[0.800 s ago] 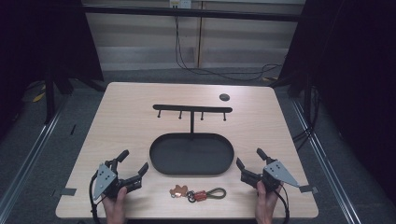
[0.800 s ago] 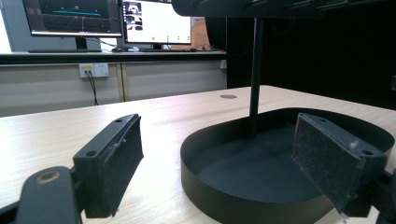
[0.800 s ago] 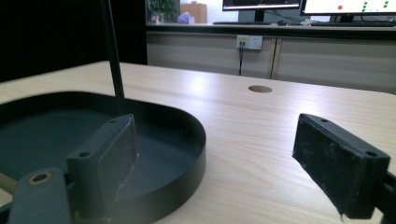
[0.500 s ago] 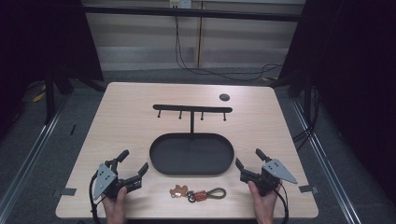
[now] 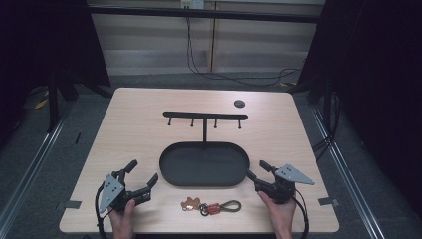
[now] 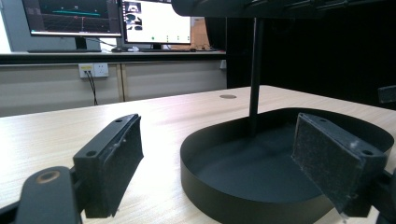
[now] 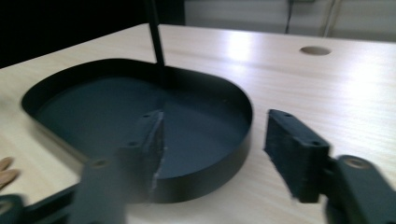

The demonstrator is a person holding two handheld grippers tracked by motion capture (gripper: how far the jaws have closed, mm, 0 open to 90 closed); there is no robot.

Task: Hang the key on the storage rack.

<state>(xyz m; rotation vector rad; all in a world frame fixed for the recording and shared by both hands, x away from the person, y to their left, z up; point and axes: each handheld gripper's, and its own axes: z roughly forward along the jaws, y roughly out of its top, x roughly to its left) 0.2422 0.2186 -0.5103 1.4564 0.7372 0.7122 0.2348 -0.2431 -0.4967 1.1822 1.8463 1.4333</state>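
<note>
A black oval tray (image 5: 171, 174) lies mid-table, and a post rises from it to a black hook bar (image 5: 205, 116). In front of the tray lies a keychain (image 5: 210, 206) with a brown tag, a red piece and an olive loop. My left gripper (image 5: 141, 174) is held at the tray's left, open, with nothing between its pads (image 6: 119, 161). My right gripper (image 5: 258, 171) sits at the tray's right end, open and empty, its jaws angled toward the tray (image 7: 224, 154). The tray (image 6: 219, 196) lies just ahead of the left jaws.
A round cable hole (image 5: 239, 103) sits at the table's back right. Tape marks (image 5: 72, 204) lie near the front corners. Monitors (image 6: 107, 18) stand behind the table on a shelf. Dark curtains flank both sides.
My right gripper has turned and shifted slightly left toward the tray's right end. The left gripper has stayed where it was.
</note>
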